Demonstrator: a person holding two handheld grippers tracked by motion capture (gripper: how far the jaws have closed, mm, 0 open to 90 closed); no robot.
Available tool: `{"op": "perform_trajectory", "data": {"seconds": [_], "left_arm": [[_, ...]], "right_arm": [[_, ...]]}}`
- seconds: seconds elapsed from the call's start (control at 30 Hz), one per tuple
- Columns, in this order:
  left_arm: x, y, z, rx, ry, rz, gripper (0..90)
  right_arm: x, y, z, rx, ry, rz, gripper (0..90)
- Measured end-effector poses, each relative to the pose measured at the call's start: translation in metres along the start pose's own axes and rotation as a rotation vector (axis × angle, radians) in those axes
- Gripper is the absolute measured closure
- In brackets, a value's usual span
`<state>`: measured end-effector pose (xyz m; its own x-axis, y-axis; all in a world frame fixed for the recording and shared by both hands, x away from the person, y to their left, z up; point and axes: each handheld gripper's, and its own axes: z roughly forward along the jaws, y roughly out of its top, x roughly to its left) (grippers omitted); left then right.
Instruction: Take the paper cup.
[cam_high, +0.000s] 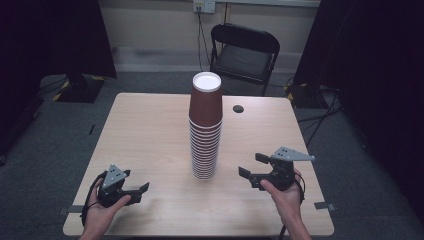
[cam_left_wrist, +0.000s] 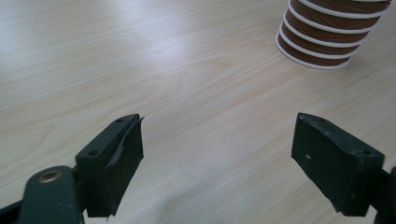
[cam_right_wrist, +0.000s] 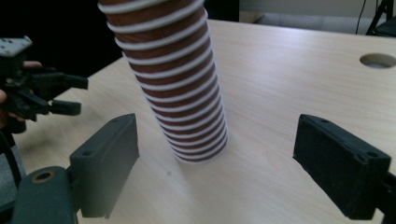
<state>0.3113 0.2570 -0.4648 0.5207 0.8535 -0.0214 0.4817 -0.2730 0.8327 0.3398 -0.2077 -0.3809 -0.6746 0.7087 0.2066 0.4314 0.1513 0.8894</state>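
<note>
Left gripper (cam_high: 142, 192): low over near-left part of counter (cam_high: 150, 130), held in person's left hand (cam_high: 107, 207). Jaws spread wide, released, nothing btwn them; left gripper view shows bare wood grain btwn the two black pads (cam_left_wrist: 122, 154). Grey three-cornered plate on top, cable trailing toward counter edge. Gripper points toward counter centre, well apart from the cups.

Centre: cup stack (cam_high: 205, 127), brown paper cups w/ white rims, nested upside down, standing on the counter approx mid-width, slightly nearer the person than the middle. Stack upright w/ a slight lean; white base of the top cup faces up. Many rims visible as white rings on lower half; upper part is one full brown cup wall. In left gripper view the stack's foot (cam_left_wrist: 327, 39) sits upper right, ahead of that gripper, no contact. In right gripper view the stack (cam_right_wrist: 175, 88) rises btwn and beyond the jaws, foot resting on the wood; pads apart from it on both sides, no contact.

Right gripper (cam_high: 250, 167): near-right part of counter, held in right hand (cam_high: 285, 192), raised above the surface, pointing left toward the stack's lower part. Jaws apart, released, nothing grasped.

Rest: round cable hole (cam_high: 238, 108) in counter, right of stack, far side. Black folding chair (cam_high: 243, 52) beyond far edge. Wall socket (cam_high: 204, 5) w/ lead above the chair. Grey carpet around, dark curtains both sides.
</note>
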Motion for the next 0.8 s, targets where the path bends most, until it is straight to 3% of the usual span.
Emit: {"op": "perform_trajectory", "data": {"seconds": [0.43, 0.5, 0.6, 0.8], "left_arm": [[0.000, 0.000, 0.001, 0.002, -0.007, 0.008, 16.5], [-0.001, 0.000, 0.000, 0.001, -0.007, 0.007, 16.5], [0.000, 0.000, 0.000, 0.001, -0.005, 0.013, 16.5], [-0.001, 0.000, 0.001, 0.004, -0.010, 0.007, 16.5]], "right_arm": [[0.015, 0.037, 0.005, -0.036, 0.045, -0.075, 14.0], [0.018, 0.044, 0.008, -0.072, 0.051, -0.086, 17.2], [0.020, 0.049, 0.009, -0.073, 0.062, -0.080, 13.4], [0.028, 0.072, 0.012, -0.085, 0.077, -0.113, 13.2]]}}
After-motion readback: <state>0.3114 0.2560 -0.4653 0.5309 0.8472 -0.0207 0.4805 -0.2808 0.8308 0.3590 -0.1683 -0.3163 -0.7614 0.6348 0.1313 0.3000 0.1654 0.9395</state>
